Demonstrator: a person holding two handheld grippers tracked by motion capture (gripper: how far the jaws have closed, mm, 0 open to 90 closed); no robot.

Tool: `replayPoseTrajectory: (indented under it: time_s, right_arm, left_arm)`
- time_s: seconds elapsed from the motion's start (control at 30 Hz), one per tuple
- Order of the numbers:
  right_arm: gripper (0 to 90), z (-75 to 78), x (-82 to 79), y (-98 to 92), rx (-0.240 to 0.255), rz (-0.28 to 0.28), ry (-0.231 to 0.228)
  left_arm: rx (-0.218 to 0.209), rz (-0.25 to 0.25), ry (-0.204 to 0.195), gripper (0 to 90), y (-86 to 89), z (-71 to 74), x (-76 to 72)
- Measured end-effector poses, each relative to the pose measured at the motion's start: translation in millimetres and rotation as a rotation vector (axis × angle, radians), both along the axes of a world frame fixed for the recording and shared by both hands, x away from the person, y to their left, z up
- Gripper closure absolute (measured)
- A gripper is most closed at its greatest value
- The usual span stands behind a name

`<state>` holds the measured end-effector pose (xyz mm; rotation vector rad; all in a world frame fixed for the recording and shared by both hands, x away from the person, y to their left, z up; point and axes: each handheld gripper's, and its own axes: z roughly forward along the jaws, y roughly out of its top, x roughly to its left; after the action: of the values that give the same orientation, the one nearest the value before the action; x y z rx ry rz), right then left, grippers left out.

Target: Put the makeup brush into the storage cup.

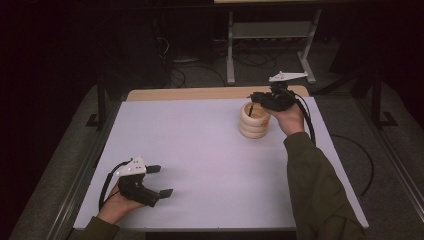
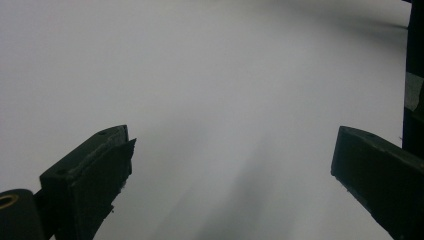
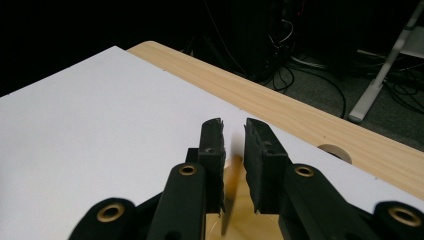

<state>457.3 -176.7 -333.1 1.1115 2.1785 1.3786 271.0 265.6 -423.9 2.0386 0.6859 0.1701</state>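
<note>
1. Dark room beyond, with cables and a grey stand leg [image 1: 231,50] on the floor; the white board [image 1: 200,150] lies on a pale wooden table [image 1: 200,93], matte and smooth, leaving a wood strip bare at the far edge.
2. Near the board's far right corner stands a stack of rings [image 1: 254,121]: pale wood, round and thick, three as far as I can tell, neatly in line.
3. Right gripper [image 1: 256,98] hangs just over the stack's top. Its jaws stand narrow, a thin gap between the black pads [image 3: 212,145], with nothing pinched; pale wood shows below them.
4. Left gripper [image 1: 161,180] rests near the board's near left corner, jaws wide and empty over bare board.
5. Judging by this, the stacking looks done or nearly so: no loose ring lies on the board. Likely left is drawing the right gripper clear.
</note>
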Motion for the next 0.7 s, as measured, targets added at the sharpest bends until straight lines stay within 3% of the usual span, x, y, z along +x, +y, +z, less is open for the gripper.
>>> replayPoseTrajectory:
  time_s: [0.1, 0.37, 0.7]
  right_arm:
    - [72.8, 0.7, -0.3, -0.4, 0.003, 0.002, -0.001]
    - [18.1, 2.5, -0.9, -0.5, 0.032, -0.017, -0.011]
    - [11.7, 5.0, -7.5, 1.2, 0.028, 0.011, -0.011]
  left_arm:
    - [0.0, -0.001, -0.001, 2.5, -0.1, 0.1, -0.1]
    - [0.002, -0.004, -0.002, 2.5, -0.4, 0.0, 0.0]
    - [-0.005, 0.004, 0.002, 2.5, -1.7, 1.6, 1.0]
